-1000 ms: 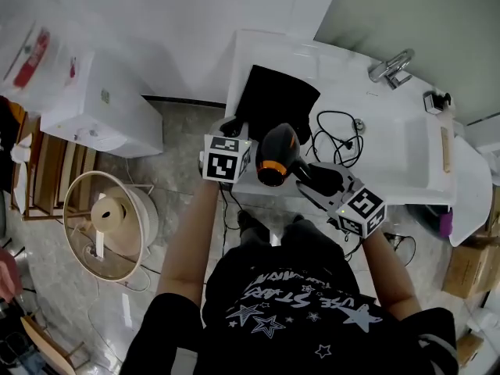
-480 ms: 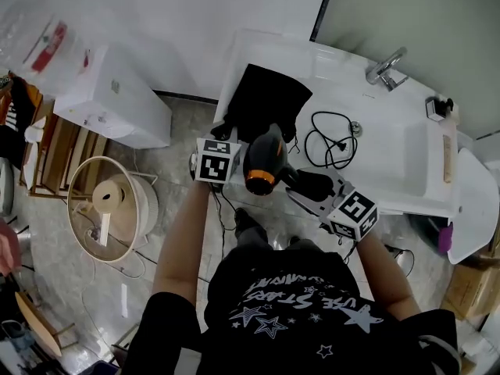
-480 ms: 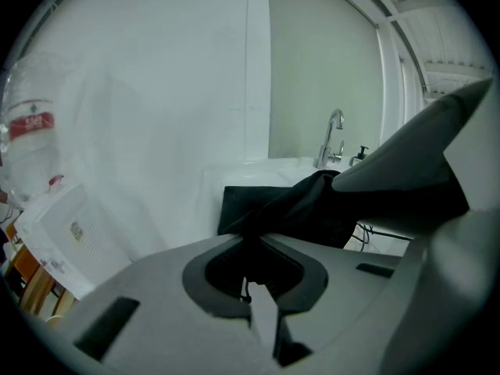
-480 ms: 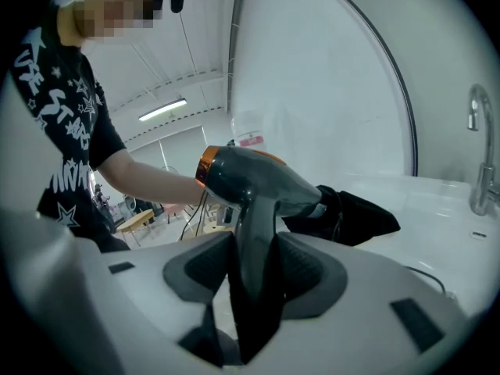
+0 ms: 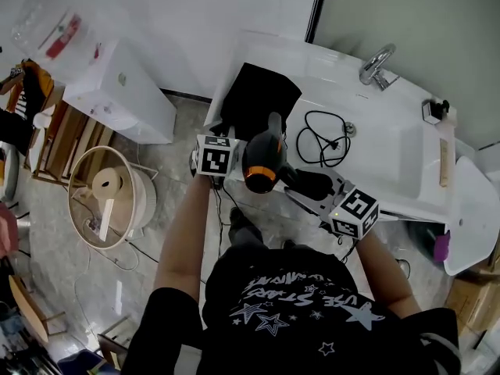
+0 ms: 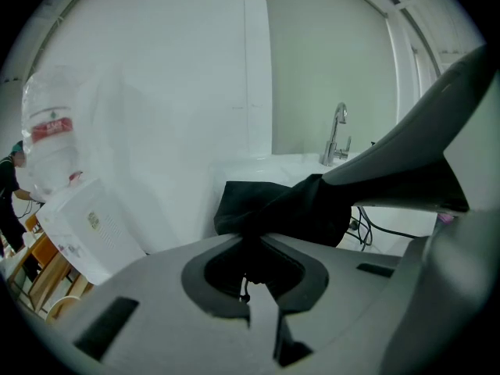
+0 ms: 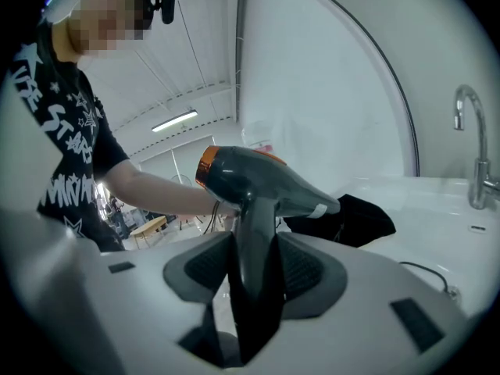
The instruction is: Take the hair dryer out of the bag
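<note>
A dark grey hair dryer [image 5: 262, 158] with an orange ring hangs over the front edge of the white counter [image 5: 391, 158], fully outside the bag. My right gripper [image 5: 297, 183] is shut on its black handle [image 7: 251, 272], and the barrel [image 7: 266, 180] stands above the jaws. The black bag [image 5: 258, 100] lies limp on the counter's left end. My left gripper [image 5: 228, 137] is shut on a fold of the bag's cloth [image 6: 273, 208], just left of the dryer. The dryer's black cord [image 5: 322, 137] lies coiled on the counter.
A chrome faucet [image 5: 375, 65] stands at the back of the counter, and a small dark object [image 5: 433, 109] sits at its right end. On the floor to the left are a white cabinet [image 5: 117, 92] and a round stand with a spool [image 5: 105, 203].
The whole view has shifted and both grippers, with the dryer, sit a little further left in it. The dryer's barrel has turned slightly. Both grips are unchanged.
</note>
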`<state>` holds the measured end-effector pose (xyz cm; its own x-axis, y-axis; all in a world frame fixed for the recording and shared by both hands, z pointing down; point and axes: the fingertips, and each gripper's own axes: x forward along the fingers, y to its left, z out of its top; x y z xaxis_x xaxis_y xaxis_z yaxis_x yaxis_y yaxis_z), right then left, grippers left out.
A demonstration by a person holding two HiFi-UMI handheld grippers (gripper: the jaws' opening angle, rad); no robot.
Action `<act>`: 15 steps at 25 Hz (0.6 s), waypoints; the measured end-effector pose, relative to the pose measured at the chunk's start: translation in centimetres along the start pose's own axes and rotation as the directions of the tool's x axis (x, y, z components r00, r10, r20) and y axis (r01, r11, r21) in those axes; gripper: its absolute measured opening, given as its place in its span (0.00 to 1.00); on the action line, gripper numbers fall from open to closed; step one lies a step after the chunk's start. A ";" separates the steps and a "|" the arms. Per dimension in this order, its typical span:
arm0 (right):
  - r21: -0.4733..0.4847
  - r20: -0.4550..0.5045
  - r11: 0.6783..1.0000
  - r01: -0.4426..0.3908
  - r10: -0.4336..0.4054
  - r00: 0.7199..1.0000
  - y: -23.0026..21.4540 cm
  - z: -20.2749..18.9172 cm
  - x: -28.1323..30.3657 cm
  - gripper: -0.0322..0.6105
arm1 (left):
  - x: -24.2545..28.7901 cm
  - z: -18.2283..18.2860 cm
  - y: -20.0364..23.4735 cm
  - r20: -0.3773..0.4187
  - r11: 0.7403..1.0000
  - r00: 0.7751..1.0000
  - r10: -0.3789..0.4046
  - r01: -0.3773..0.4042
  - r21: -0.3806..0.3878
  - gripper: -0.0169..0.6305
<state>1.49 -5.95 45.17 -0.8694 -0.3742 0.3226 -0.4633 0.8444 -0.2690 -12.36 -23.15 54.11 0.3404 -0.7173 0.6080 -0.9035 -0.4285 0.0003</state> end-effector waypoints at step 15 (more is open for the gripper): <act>0.039 0.077 0.997 0.070 -0.073 0.994 -1.1 -0.2 -5.2 0.34 | -3.0 -1.4 -4.6 0.010 0.996 1.000 0.027 -0.027 0.081 0.56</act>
<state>6.56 -4.89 43.96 -0.8441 -0.4628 0.2707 -0.5291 0.8006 -0.2811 -9.60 -18.33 53.39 0.3189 -0.7339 0.5998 -0.8883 -0.4521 -0.0809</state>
